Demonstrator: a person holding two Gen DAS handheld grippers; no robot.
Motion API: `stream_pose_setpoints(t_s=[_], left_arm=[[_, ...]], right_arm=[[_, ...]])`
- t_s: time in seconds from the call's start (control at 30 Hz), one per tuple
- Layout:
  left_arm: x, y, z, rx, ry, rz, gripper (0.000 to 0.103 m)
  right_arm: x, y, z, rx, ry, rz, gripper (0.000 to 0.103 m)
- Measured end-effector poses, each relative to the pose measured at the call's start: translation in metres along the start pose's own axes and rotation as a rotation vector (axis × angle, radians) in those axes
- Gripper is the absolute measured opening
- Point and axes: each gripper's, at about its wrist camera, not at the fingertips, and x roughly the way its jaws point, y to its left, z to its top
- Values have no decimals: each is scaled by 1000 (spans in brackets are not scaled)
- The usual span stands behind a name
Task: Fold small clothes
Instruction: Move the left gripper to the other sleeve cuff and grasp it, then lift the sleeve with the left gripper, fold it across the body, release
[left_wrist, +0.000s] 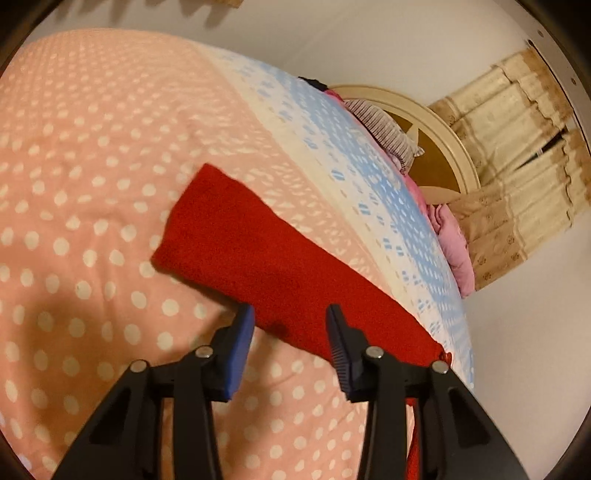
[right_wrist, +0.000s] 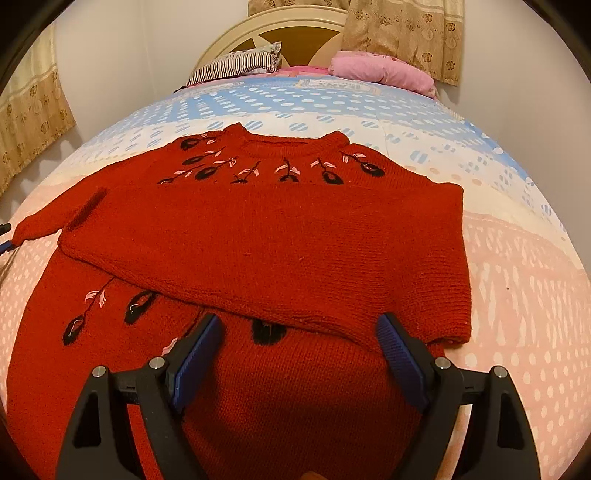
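Sweater (right_wrist: 258, 236), red knit with black and pink flower stitching below the neckline, lies flat on a bedspread (right_wrist: 524, 295) that is pink with white dots near the cameras and turns blue and white farther up the bed. In the right wrist view one side of it is laid across the body, so a plain red panel covers the middle and ends in a ribbed edge at the right, while more flower stitching shows on the layer beneath at lower left. The other sleeve (left_wrist: 229, 236) stretches out to the side; in the left wrist view it runs as a long red strip from upper left to lower right across the dotted cover. The left gripper (left_wrist: 290, 332) hovers over the near part of that sleeve with its blue-padded fingers spread apart and nothing between them. The right gripper (right_wrist: 295, 354) sits above the sweater's lower body, its fingers spread wide and holding nothing, just short of the folded panel's near edge. At the head of the bed a striped pillow (right_wrist: 236, 66) and a pink pillow (right_wrist: 380, 70) rest against a cream round headboard (right_wrist: 280, 26), with beige flowered curtains (right_wrist: 406, 33) hanging behind.
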Motion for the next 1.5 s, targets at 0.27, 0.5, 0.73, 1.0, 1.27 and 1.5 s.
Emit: stream_pose_setpoints(t_s=[0.27, 0.5, 0.73, 1.0, 1.27, 1.5], left_arm=[[5, 10, 0, -15, -16, 43, 42], [14, 14, 15, -32, -54, 54, 42], [13, 9, 19, 10, -33, 60, 10], [-6, -17, 22, 89, -37, 39, 6], [-27, -73, 20, 177, -54, -27, 6], [-32, -127, 8, 238, -29, -90, 6]], right_arm=[[-1, 0, 0, -4, -2, -7, 87], [-2, 2, 0, -8, -5, -17, 87], [-2, 2, 0, -7, -6, -18, 87], [-2, 2, 0, -7, -6, -18, 87], [-2, 2, 0, -5, -9, -18, 87], [-4, 1, 0, 7, -19, -7, 87]])
